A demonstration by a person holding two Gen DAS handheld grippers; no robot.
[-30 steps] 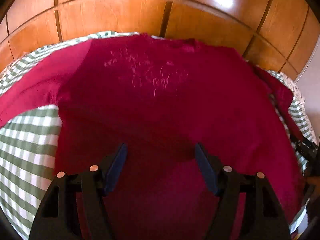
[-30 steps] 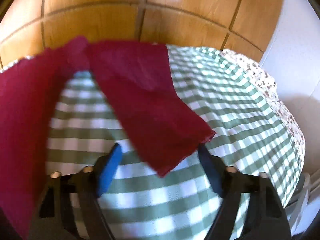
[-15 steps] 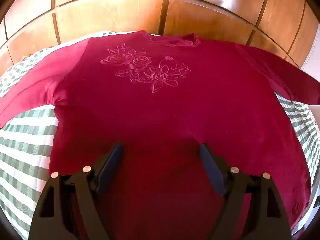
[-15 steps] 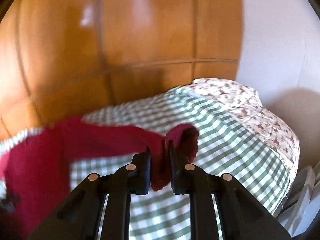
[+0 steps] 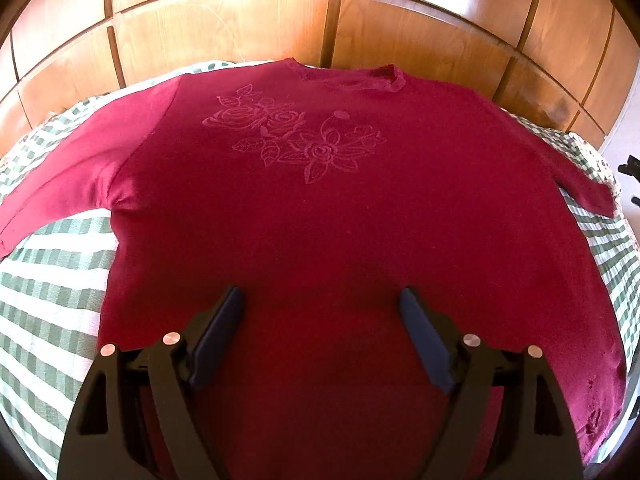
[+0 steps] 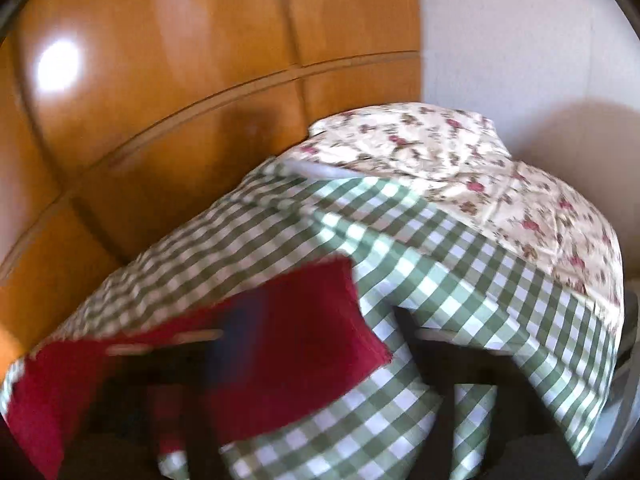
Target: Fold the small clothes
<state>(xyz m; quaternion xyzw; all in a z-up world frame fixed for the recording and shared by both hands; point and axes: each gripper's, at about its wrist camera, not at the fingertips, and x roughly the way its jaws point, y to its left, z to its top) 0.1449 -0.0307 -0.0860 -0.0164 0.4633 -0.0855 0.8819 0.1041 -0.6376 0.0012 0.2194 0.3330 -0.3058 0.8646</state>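
A dark red sweater (image 5: pixel 320 208) with a rose pattern lies flat, front up, on a green-and-white checked cloth (image 5: pixel 52 300). Both sleeves are spread outward. My left gripper (image 5: pixel 320 296) hovers open over the sweater's lower body, with nothing between its blue pads (image 5: pixel 224 320). In the blurred right wrist view, the right sleeve's end (image 6: pixel 312 320) lies on the checked cloth (image 6: pixel 460 280). My right gripper (image 6: pixel 320 328) is over that sleeve end. Its jaws are opening and stand wide, and the pads no longer press the fabric.
Glossy wooden panels (image 5: pixel 320 12) rise right behind the sweater's collar. A floral cloth (image 6: pixel 460 160) covers the far right corner, beside a white wall (image 6: pixel 520 40). The checked cloth drops off at its right edge (image 6: pixel 592 380).
My right gripper shut on the right sleeve's end, drew it out to the right, then let go and spread its jaws. The sleeve now lies stretched out. My left gripper widened a little.
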